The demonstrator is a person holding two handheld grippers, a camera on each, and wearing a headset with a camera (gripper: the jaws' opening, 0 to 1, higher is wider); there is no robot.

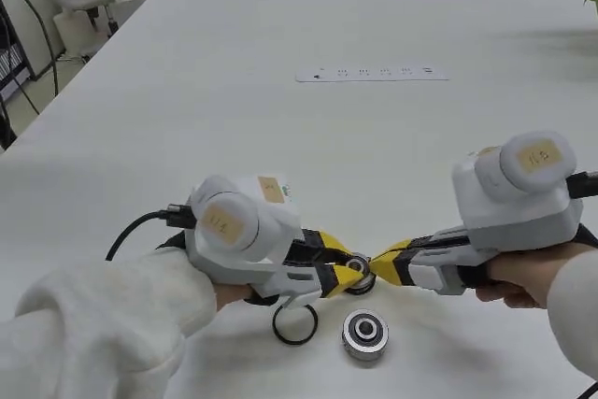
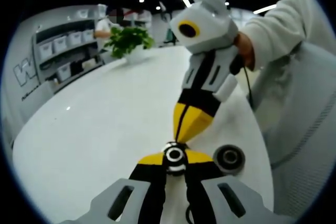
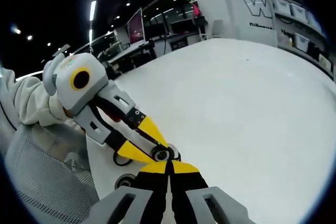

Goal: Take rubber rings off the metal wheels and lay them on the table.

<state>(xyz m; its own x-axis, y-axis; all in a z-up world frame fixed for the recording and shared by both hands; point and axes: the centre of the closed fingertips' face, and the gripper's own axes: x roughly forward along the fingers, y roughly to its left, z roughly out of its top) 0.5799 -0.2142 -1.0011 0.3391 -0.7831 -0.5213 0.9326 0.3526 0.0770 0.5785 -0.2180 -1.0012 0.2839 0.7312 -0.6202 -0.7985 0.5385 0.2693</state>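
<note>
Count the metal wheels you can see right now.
2. One wheel is clamped between the jaws of the left gripper. The second wheel lies flat on the table, beside a loose black ring. None seems hidden.

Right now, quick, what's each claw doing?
Left claw: closed on a wheel.
Right claw: closed, tips against that wheel; whether it pinches anything cannot be told.
</note>
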